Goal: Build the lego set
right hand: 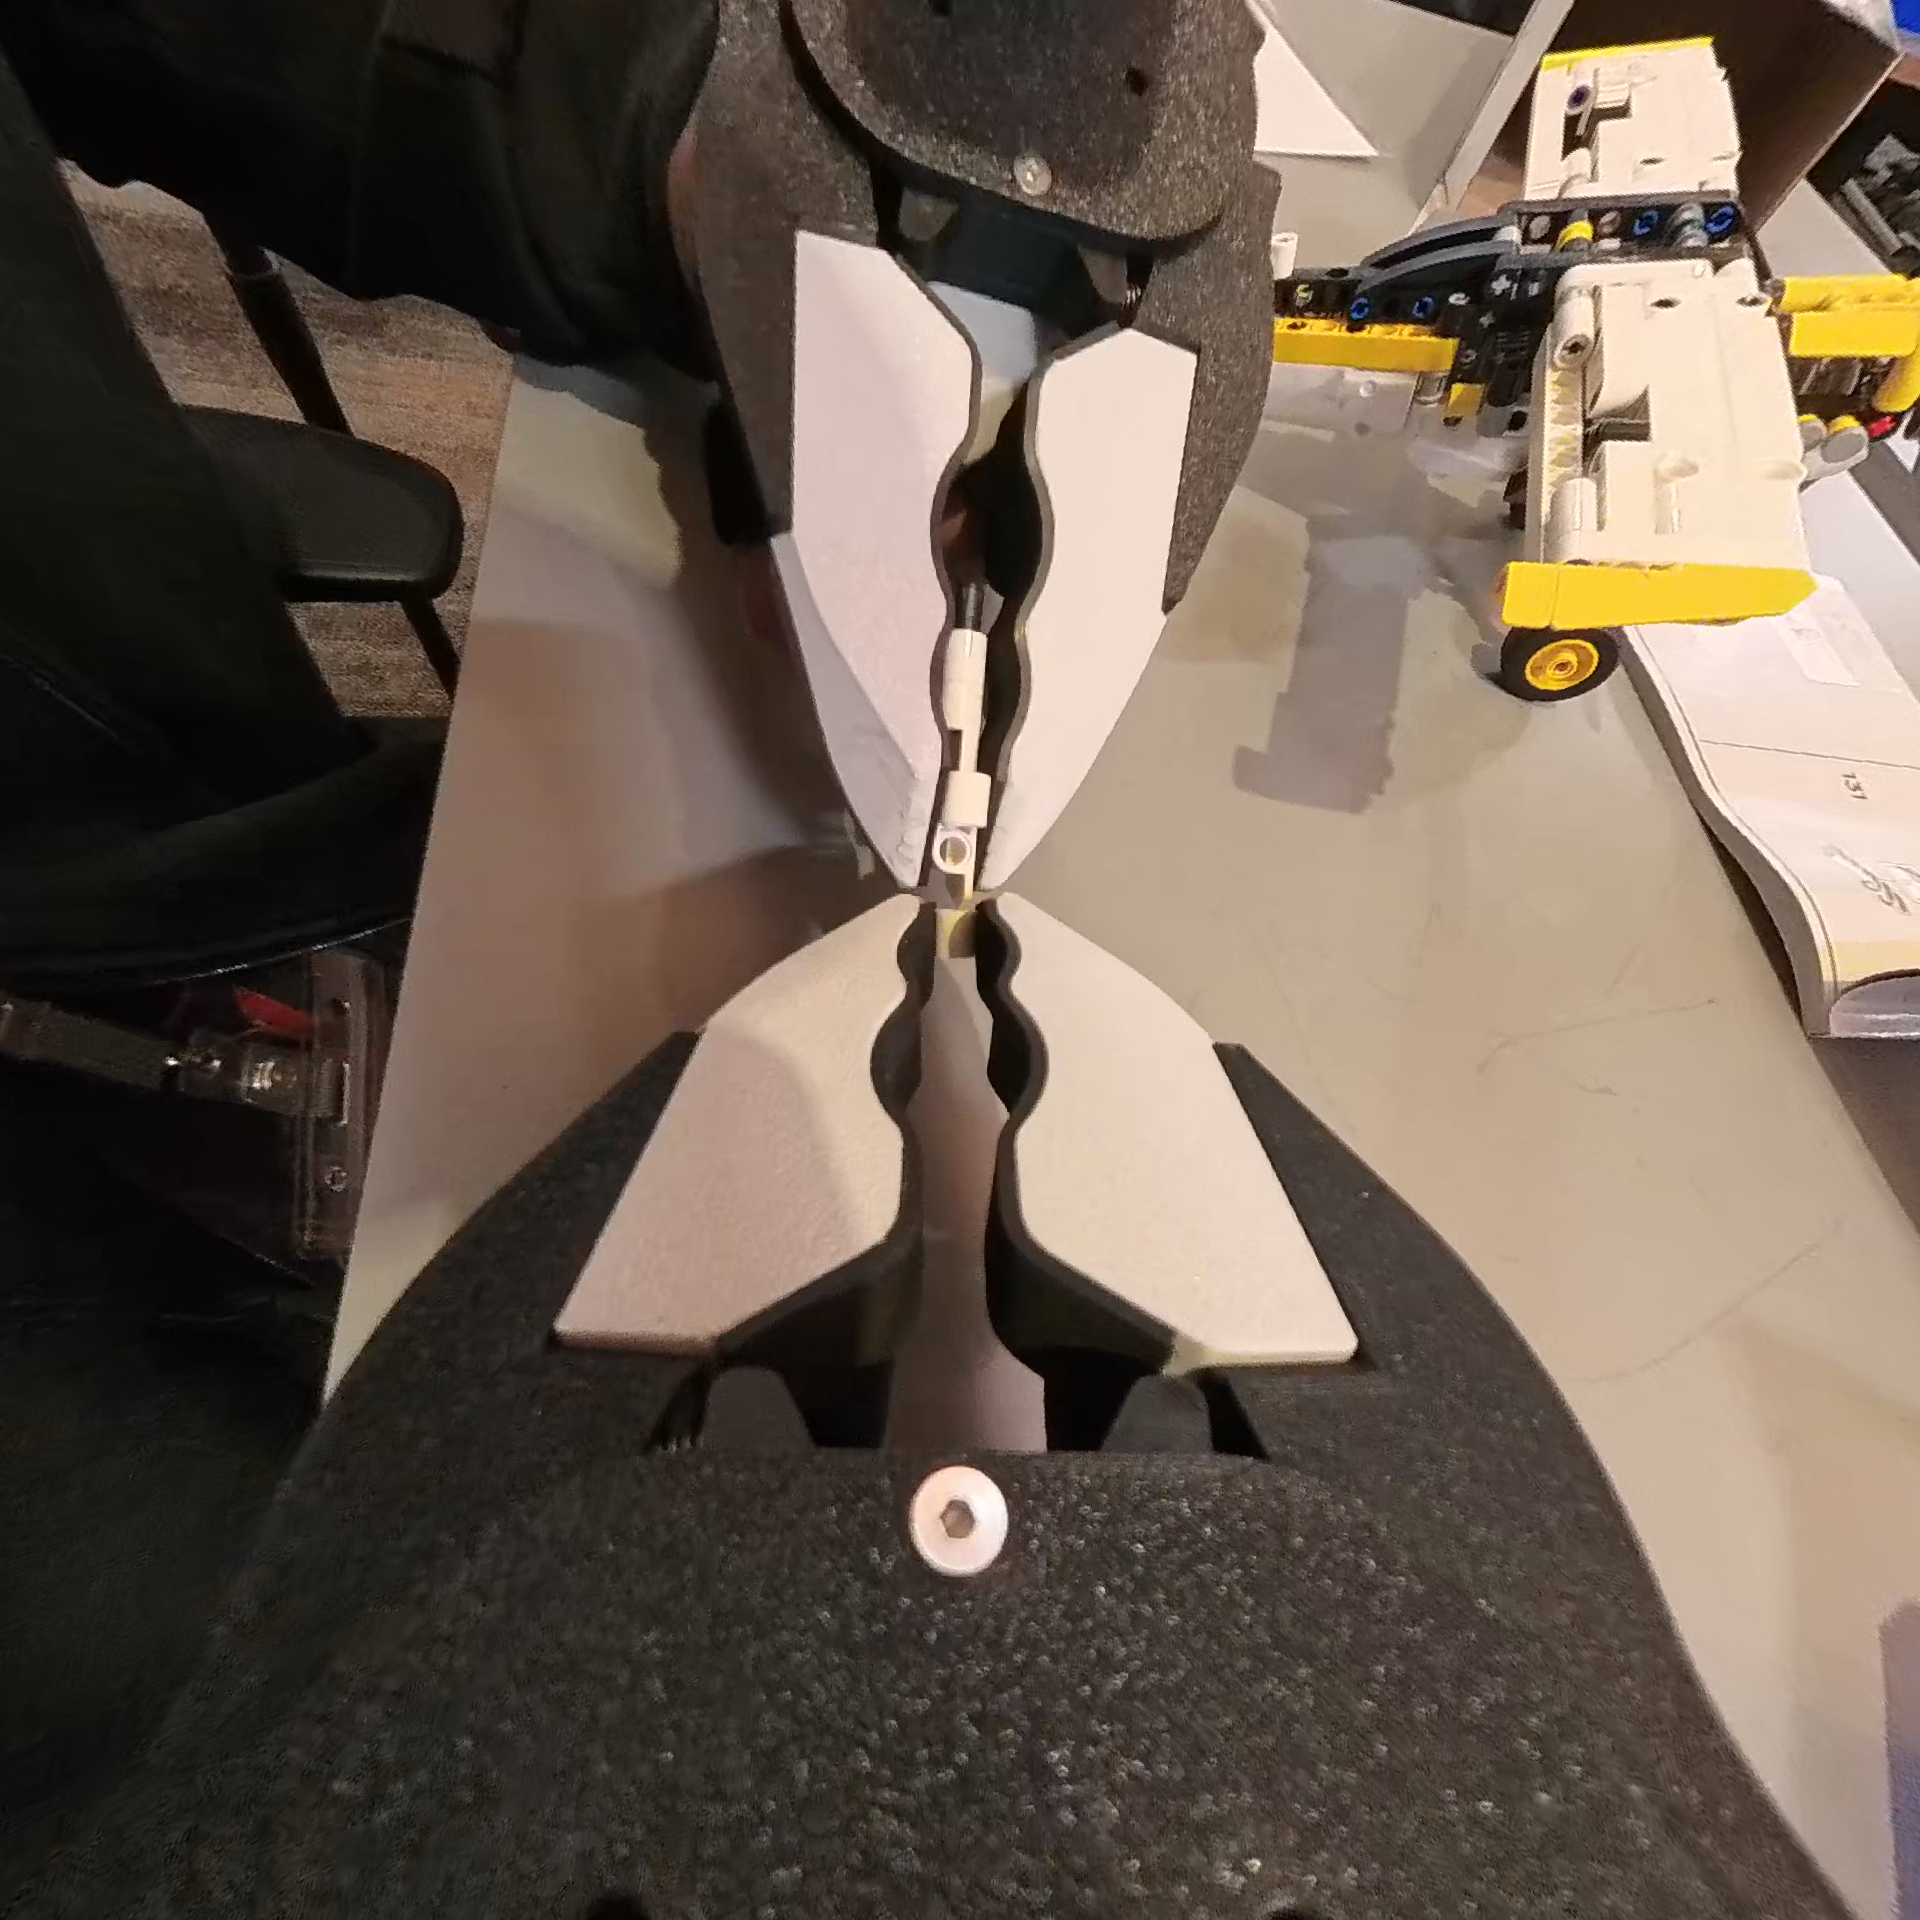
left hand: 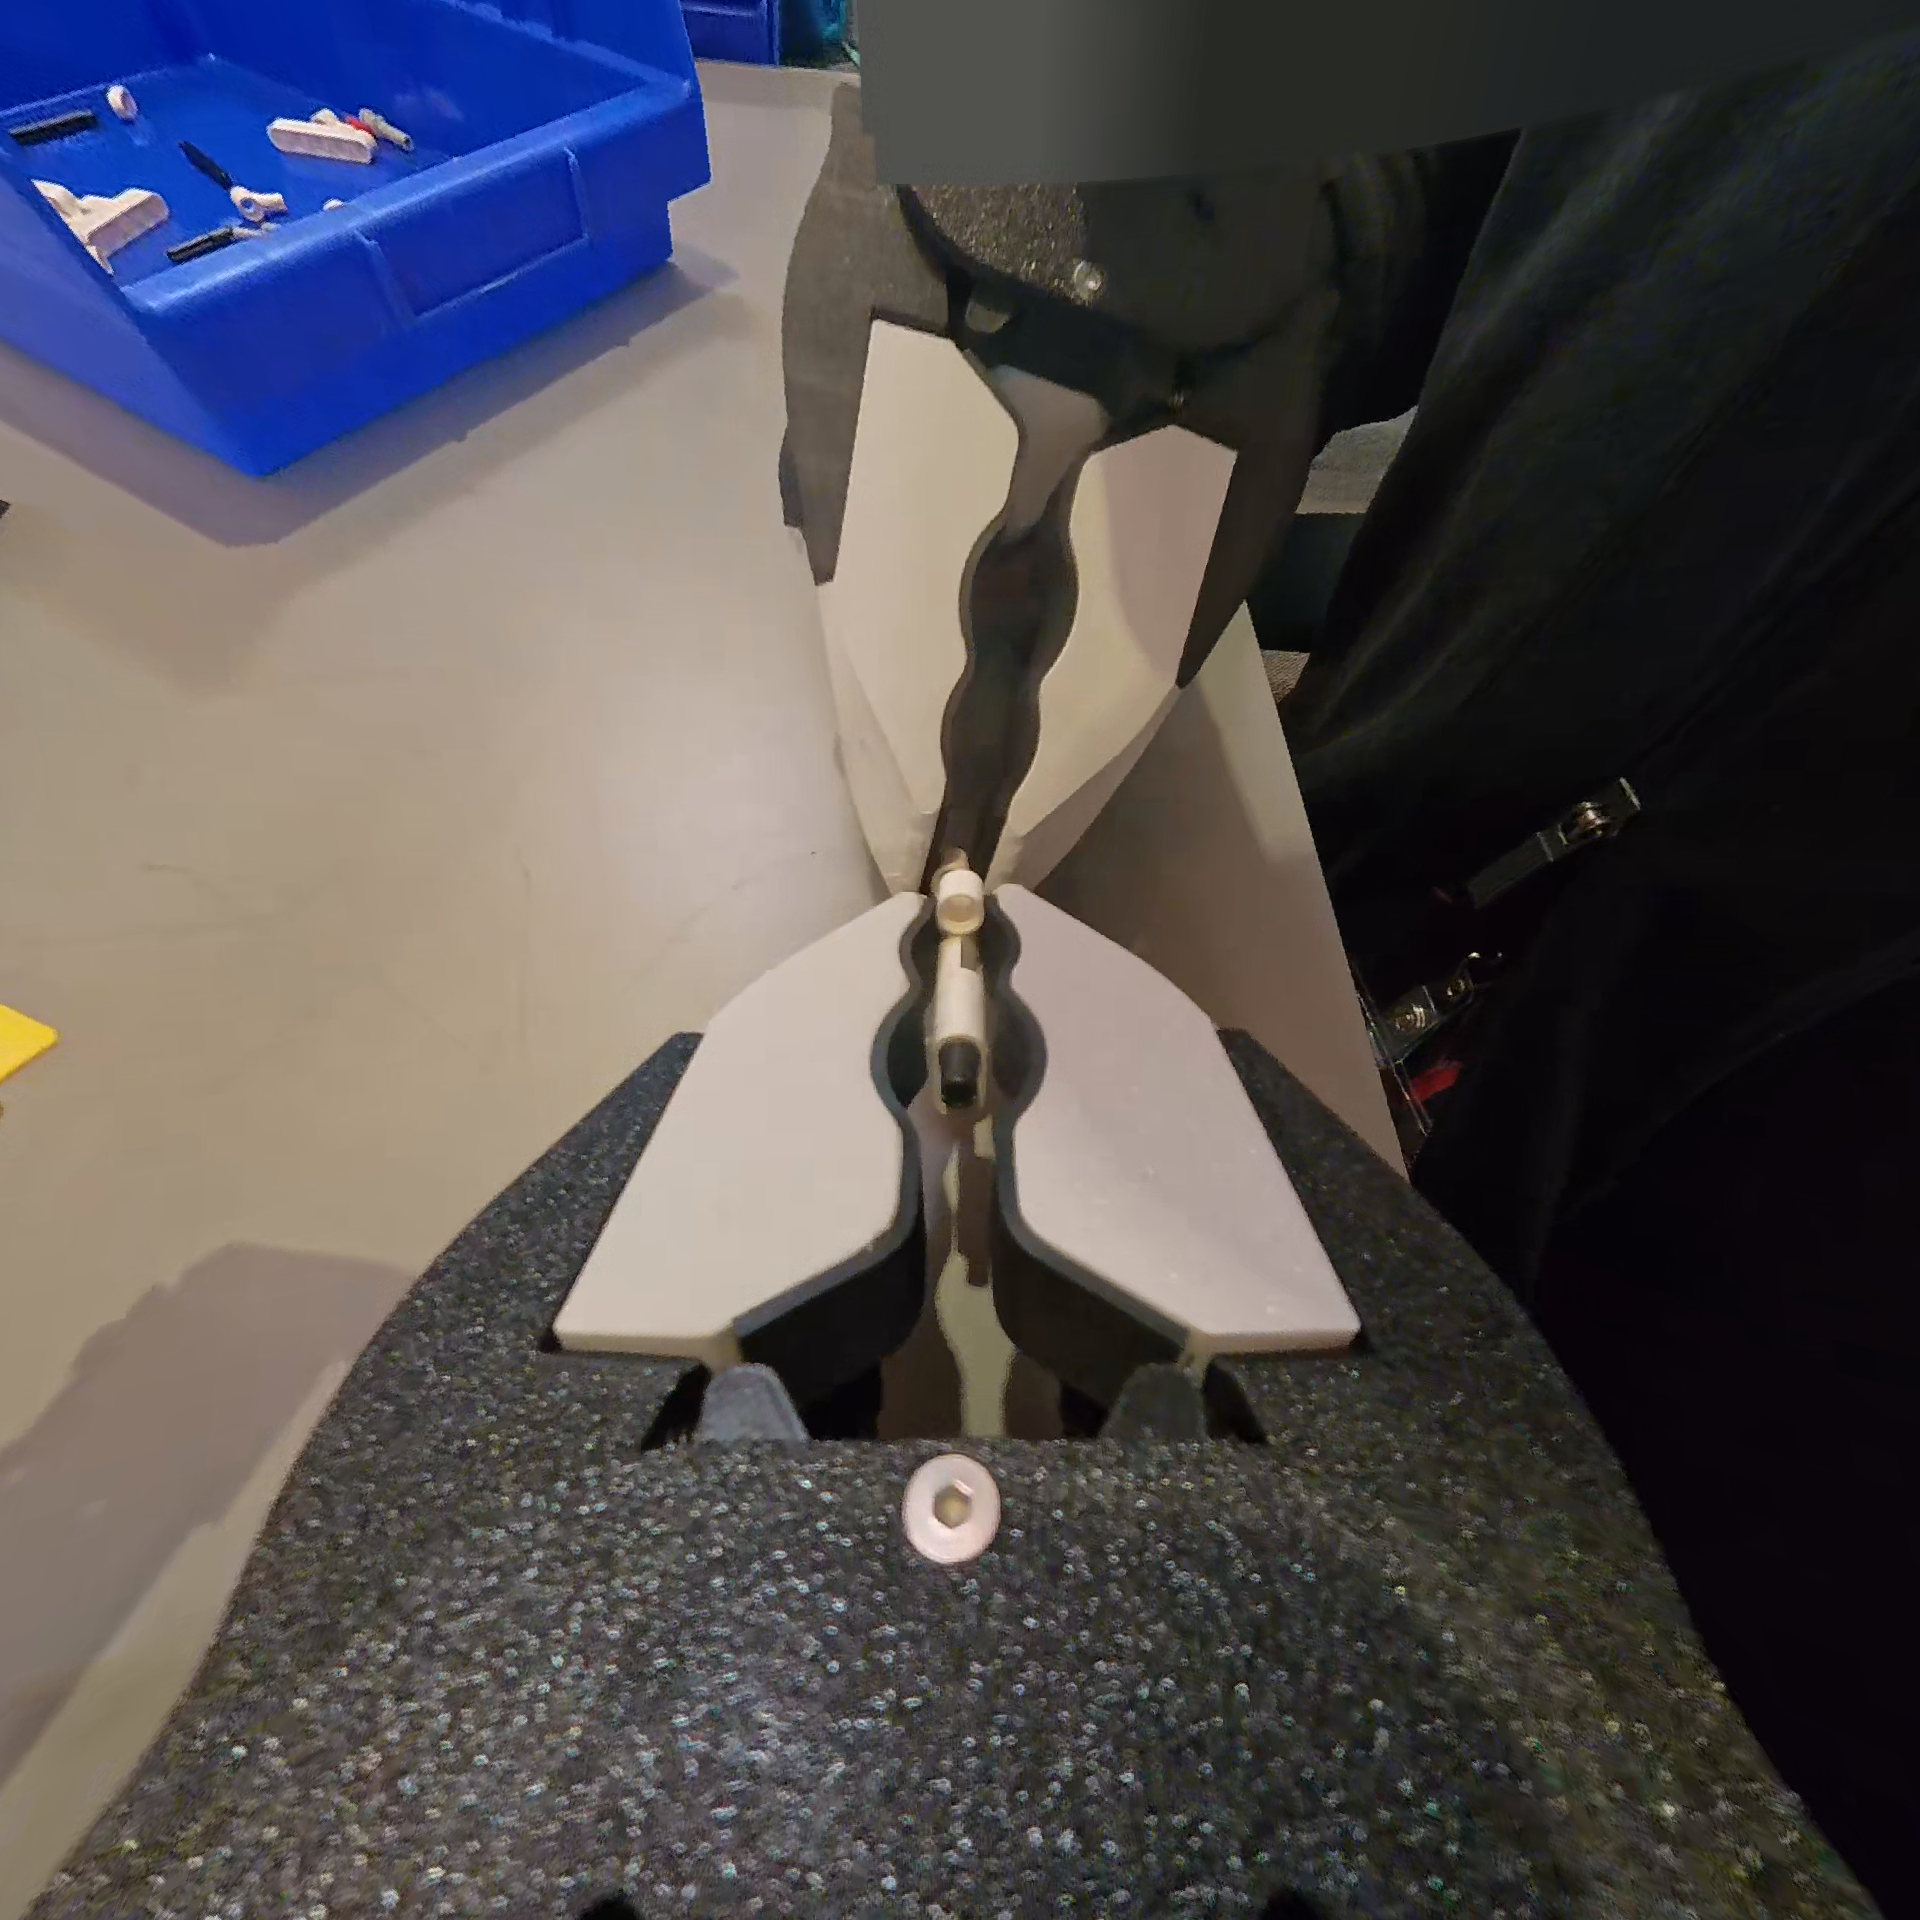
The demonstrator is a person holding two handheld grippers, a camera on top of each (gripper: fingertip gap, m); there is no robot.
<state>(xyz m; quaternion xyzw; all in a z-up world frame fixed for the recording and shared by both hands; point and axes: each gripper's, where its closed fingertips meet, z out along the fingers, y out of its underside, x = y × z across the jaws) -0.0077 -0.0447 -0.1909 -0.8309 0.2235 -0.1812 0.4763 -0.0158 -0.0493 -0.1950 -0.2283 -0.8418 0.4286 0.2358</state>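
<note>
In the left wrist view, the upper left of the frame holds a blue parts bin (left hand: 343,223) with small white and black building-toy pieces loose in it, and a yellow scrap (left hand: 23,1039) shows at the left edge, all on a grey table (left hand: 416,779). At centre the left gripper (left hand: 961,914) is nearly shut, its pads pressed on a slim white axle assembly (left hand: 958,1003) with a black tip and a white bush at its far end. Tip to tip with it, the right gripper (right hand: 954,940) is likewise nearly shut, pinching a small pale-yellow piece (right hand: 954,930) that meets the assembly's ringed white end. Whether the two pieces are already joined cannot be told. In the right wrist view, the upper right holds a white-and-yellow toy vehicle (right hand: 1621,395) beside an open instruction booklet (right hand: 1818,831).
</note>
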